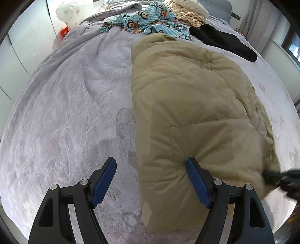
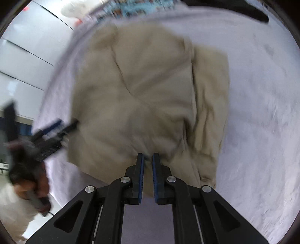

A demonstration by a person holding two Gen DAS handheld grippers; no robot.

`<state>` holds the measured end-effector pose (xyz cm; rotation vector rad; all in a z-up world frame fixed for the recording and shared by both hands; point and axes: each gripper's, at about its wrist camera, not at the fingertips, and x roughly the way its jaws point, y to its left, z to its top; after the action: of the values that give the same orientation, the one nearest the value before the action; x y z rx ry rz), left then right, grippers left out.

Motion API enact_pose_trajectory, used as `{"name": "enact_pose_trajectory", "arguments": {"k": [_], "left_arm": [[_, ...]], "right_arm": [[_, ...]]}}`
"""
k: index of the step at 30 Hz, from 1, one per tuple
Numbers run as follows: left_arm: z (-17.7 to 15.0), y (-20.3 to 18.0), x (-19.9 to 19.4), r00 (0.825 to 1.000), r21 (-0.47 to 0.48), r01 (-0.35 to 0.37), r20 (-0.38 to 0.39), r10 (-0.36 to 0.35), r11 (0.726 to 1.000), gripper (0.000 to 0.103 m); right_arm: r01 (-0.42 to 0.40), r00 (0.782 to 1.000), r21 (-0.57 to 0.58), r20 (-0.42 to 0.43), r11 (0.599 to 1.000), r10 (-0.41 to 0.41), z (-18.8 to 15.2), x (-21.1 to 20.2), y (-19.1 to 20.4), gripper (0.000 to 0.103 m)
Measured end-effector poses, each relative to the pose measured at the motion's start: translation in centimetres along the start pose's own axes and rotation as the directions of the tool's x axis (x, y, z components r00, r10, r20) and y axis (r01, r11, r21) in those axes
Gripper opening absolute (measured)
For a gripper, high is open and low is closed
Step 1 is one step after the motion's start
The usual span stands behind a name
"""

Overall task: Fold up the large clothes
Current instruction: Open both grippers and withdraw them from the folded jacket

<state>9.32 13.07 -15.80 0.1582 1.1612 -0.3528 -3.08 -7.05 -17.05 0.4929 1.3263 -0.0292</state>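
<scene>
the tan jacket (image 1: 195, 105) lies folded on the bed (image 1: 65, 112). beyond the jacket: a blue printed garment (image 1: 150, 20), a striped one (image 1: 187, 16), a black one (image 1: 223, 41). left gripper (image 1: 151, 180) jaws spread over the jacket's near edge; right gripper (image 2: 148, 176) jaws nearly pressed together, pinching its hem.

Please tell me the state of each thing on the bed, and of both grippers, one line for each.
Beige padded coat: lying on the bed, folded lengthwise.
Left gripper: open, holding nothing.
Right gripper: nearly shut; blur hides whether it pinches the coat's near edge.
Blue patterned garment: crumpled, unfolded.
Black garment: lying flat beyond the coat.
Striped cream garment: heaped, unfolded.
</scene>
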Motion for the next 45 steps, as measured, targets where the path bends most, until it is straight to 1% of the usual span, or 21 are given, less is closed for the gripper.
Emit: {"name": "enact_pose_trajectory", "arguments": {"k": [2,4,10,16,20,25,30,33,36,39,40,41,42,43,45], "left_arm": [[0.2,-0.1,0.2,1.0,-0.004,-0.001,-0.011,0.001,1.0,0.078],[0.1,-0.2,-0.1,1.0,0.0,-0.016,-0.017,0.016,1.0,0.078],[0.0,-0.4,-1.1,0.999,-0.011,-0.02,-0.044,0.019,1.0,0.078],[-0.4,-0.9,-2.5,0.998,0.004,0.007,-0.056,-0.007,1.0,0.078],[-0.7,-1.3,-3.3,0.998,0.014,0.013,-0.06,-0.012,1.0,0.078],[-0.8,-1.2,-4.3,0.998,0.001,0.009,-0.056,-0.009,1.0,0.078],[-1.2,-1.0,-5.4,0.999,-0.002,-0.016,-0.049,0.016,1.0,0.078],[-1.5,-0.2,-6.5,0.999,-0.017,-0.037,-0.034,0.037,0.999,0.078],[-2.0,0.4,-7.6,0.998,-0.041,-0.061,-0.033,0.06,0.997,0.078],[-2.8,0.1,-8.7,0.998,-0.081,-0.061,-0.025,0.059,0.995,0.078],[-3.2,-0.1,-8.9,0.998,-0.088,-0.058,-0.023,0.056,0.994,0.079],[-3.6,-0.6,-9.3,0.998,-0.093,-0.056,-0.023,0.054,0.994,0.093],[-3.9,-1.1,-9.6,0.998,-0.094,-0.056,-0.019,0.054,0.994,0.103],[-4.3,-1.7,-10.1,0.998,-0.096,-0.059,-0.004,0.059,0.994,0.103],[-4.8,-2.8,-11.0,0.999,-0.088,-0.051,0.002,0.051,0.995,0.103]], "right_arm": [[0.008,0.999,0.038,-0.032,0.999,-0.007,-0.5,1.0,-0.7,0.01],[-0.003,0.999,0.068,-0.037,0.998,0.005,-0.7,1.0,-1.3,0.01],[0.01,1.0,0.056,-0.019,0.998,-0.009,-0.6,-1.3,-1.1,0.01],[0.007,1.0,0.086,0.002,0.996,-0.007,-0.9,-2.8,-0.8,0.01],[0.011,1.0,0.102,0.013,0.995,-0.013,-1.7,-3.0,-0.3,0.01],[0.013,1.0,0.113,0.015,0.993,-0.015,-2.3,-3.4,-0.2,0.01],[0.004,1.0,0.108,0.02,0.994,-0.006,-2.3,-3.9,-0.6,0.01],[-0.015,0.999,0.122,0.046,0.992,0.01,-2.4,-4.7,-1.3,0.01],[-0.029,0.998,0.121,0.061,0.992,0.022,-2.8,-5.3,-1.5,0.01],[-0.029,0.998,0.107,0.058,0.994,0.023,-3.1,-5.5,-1.4,0.01],[-0.023,0.998,0.098,0.06,0.995,0.017,-3.2,-5.7,-1.3,0.01],[-0.015,0.998,0.087,0.063,0.996,0.01,-3.3,-6.0,-1.2,0.01],[-0.01,0.998,0.078,0.064,0.997,0.005,-3.3,-6.3,-1.0,0.01],[-0.009,0.998,0.068,0.066,0.998,0.004,-3.4,-6.6,-1.1,0.01],[-0.012,0.997,0.055,0.073,0.998,0.008,-3.5,-7.4,-1.0,0.01]]}}
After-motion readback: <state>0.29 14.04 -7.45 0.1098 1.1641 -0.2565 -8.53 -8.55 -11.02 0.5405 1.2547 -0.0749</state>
